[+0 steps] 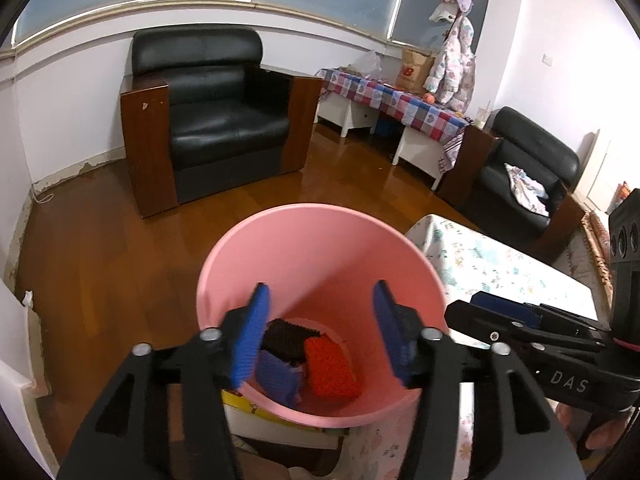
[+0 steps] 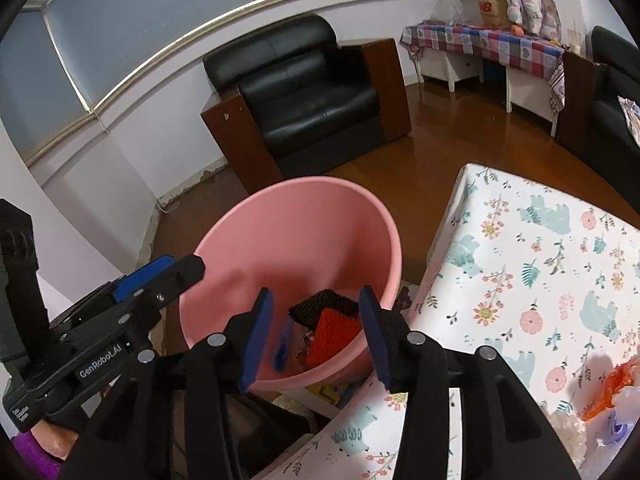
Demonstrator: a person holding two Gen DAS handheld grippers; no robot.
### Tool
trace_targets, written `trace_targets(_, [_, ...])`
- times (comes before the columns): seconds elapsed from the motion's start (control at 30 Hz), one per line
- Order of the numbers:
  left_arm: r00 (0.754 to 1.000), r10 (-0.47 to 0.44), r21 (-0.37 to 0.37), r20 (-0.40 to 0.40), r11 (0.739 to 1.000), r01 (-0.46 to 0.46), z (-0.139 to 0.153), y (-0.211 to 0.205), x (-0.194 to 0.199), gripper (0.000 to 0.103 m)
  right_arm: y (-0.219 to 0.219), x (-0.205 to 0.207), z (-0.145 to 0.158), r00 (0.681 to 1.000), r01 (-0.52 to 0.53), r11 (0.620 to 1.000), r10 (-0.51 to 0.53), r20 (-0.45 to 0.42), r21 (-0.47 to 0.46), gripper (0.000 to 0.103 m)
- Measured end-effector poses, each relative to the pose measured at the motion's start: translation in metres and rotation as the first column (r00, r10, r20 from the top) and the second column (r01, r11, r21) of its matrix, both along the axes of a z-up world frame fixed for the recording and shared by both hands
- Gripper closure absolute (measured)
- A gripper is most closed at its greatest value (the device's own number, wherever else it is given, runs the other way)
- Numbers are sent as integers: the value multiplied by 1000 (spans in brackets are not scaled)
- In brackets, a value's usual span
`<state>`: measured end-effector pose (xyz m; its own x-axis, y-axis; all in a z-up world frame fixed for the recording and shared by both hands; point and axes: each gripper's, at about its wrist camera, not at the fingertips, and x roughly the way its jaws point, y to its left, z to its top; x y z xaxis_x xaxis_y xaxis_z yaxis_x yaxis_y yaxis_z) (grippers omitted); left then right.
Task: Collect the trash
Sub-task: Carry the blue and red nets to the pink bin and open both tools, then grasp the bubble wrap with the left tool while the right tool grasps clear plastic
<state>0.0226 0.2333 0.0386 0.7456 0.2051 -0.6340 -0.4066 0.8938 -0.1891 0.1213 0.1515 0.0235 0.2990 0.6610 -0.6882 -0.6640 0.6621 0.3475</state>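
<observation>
Wood-floor room w/ 2 black armchairs (image 1: 208, 108). 1 pink bin (image 1: 320, 264) beside floral table (image 2: 540, 264) holds 3 scrub pads: black, red (image 1: 332, 368), blue. 2 grippers, left (image 1: 320, 332) & right (image 2: 316, 332), both spread open, empty, above bin.

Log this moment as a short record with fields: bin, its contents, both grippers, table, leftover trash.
bin: pink bin, upright beside the table
contents: red pad, black pad, blue pad at the bottom
left gripper: open, empty, above the bin
right gripper: open, empty, above the bin
table: floral cloth
leftover trash: orange and clear wrappers on the table's near right corner
</observation>
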Motion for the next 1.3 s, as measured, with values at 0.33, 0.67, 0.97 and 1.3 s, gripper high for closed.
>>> trace_targets(0.33, [996, -93, 15, 16, 996, 92, 15, -31, -3, 44, -50, -16, 27, 997, 33, 997, -38, 70, 63, 46])
trace_targets(0.67, [978, -206, 42, 37, 978, 204, 27, -81, 1, 44, -126, -40, 39, 983, 122, 990, -130, 126, 69, 44])
trace_targets(0.97, [928, -371, 58, 26, 927, 369, 25, -143, 7, 44, -219, -62, 34, 949, 260, 964, -264, 171, 48, 43])
trace_targets(1.3, [848, -527, 31, -51, 848, 529, 6, -206, 25, 44, -322, -72, -4, 897, 431, 902, -430, 100, 7, 43])
